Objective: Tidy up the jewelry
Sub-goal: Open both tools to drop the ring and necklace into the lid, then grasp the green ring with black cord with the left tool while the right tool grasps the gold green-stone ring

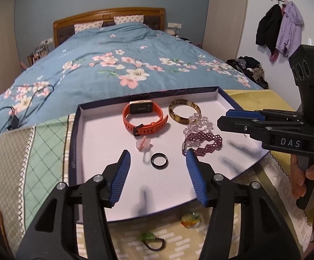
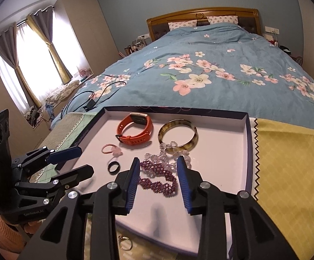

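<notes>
Shallow box lid [image 1: 79,143], white inside with a dark rim, lies on patterned cloths at the foot of the bed [image 1: 105,49]; it serves as the tray, and most of the jewelry already sits in it. Both tools hover over its near half: left gripper [image 1: 158,153] with jaws spread wide and empty, right gripper [image 2: 158,164] likewise spread, holding nothing. Orange watch [image 1: 145,117] at the far side, tortoiseshell bangle [image 1: 184,113] just beside it. Clear bead bracelet [image 1: 198,123] touches the bangle and overlaps the purple bead bracelet [image 1: 202,144]; risk here is a pinch on one strand dragging the other, or the bangle, along with it. The lid is light by the look of it, and a downward push near its rim could tip or slide it on the soft cloth. Black ring [image 1: 160,161] lies flat between the left fingers; smooth and low, it will likely squirt sideways if the pads close off-centre. Pink ring [image 1: 144,144] sits near it, easily knocked. Outside the lid, a green-charm band [image 1: 152,239] and a small orange-green glass piece [image 1: 190,217] remain on the cloth, where they could be missed.
</notes>
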